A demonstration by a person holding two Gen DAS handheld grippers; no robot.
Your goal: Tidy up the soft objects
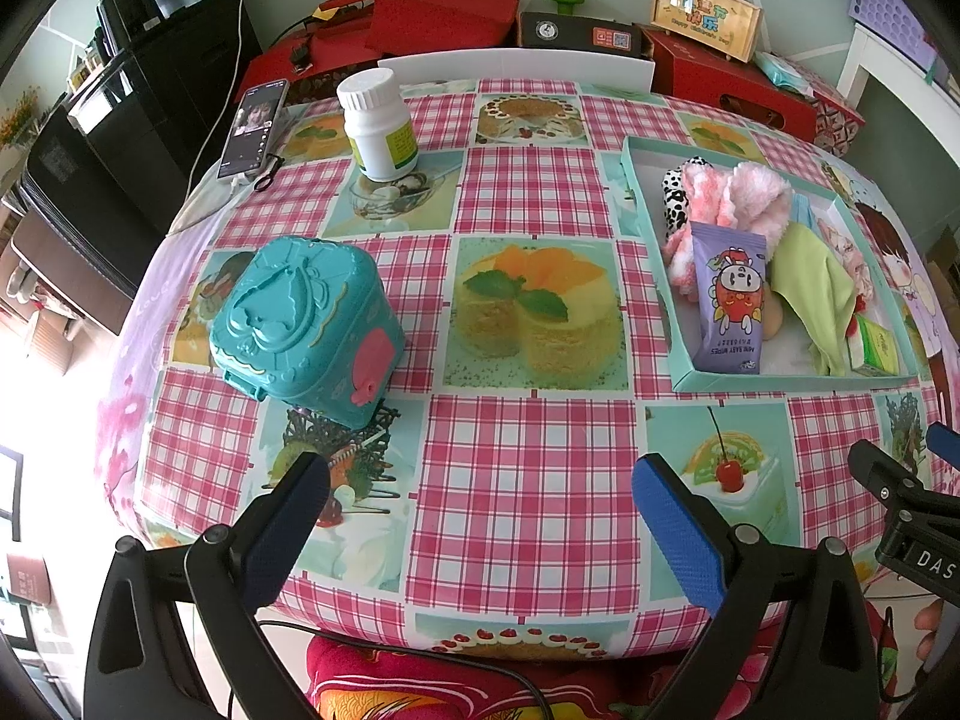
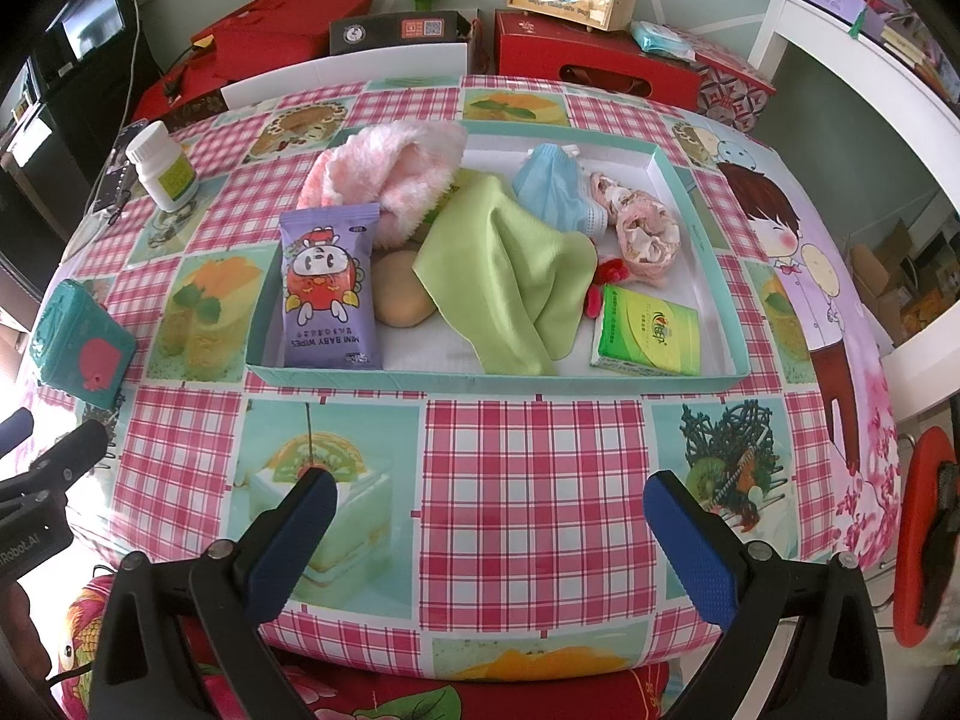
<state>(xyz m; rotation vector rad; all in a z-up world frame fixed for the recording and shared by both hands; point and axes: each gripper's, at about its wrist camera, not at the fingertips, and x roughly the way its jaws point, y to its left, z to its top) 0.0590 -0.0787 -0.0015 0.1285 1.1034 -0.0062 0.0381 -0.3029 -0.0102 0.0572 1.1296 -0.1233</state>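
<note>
Soft things in the tray: the shallow teal cardboard tray (image 2: 708,228) stands toward the right edge of the tabletop and already holds the fluffy pink-and-white plush cloth (image 2: 396,168), the thin lime-green cloth (image 2: 510,264), the light blue face mask (image 2: 552,192), the pink flowered fabric scrunchie (image 2: 642,234), the purple pack of baby wipes (image 2: 330,294), the green tissue pack (image 2: 651,333) and a beige round sponge-like piece (image 2: 399,297).
Cow-pattern item: a black-and-white plush piece (image 1: 675,198) lies at the far left corner of the tray.
Outside the tray: only hard things, the teal plastic toy case (image 1: 306,324) near the left edge and the white plastic bottle (image 1: 378,123) at the far left.
Left gripper (image 1: 480,516): fingers wide apart, holding nothing, over the near edge.
Right gripper (image 2: 489,525): also spread open and empty, in front of the tray.
Progress: I judge the gathering nearly or fully done; no soft thing is seen loose on the tabletop.
Left to do: perhaps tidying the heap inside.
</note>
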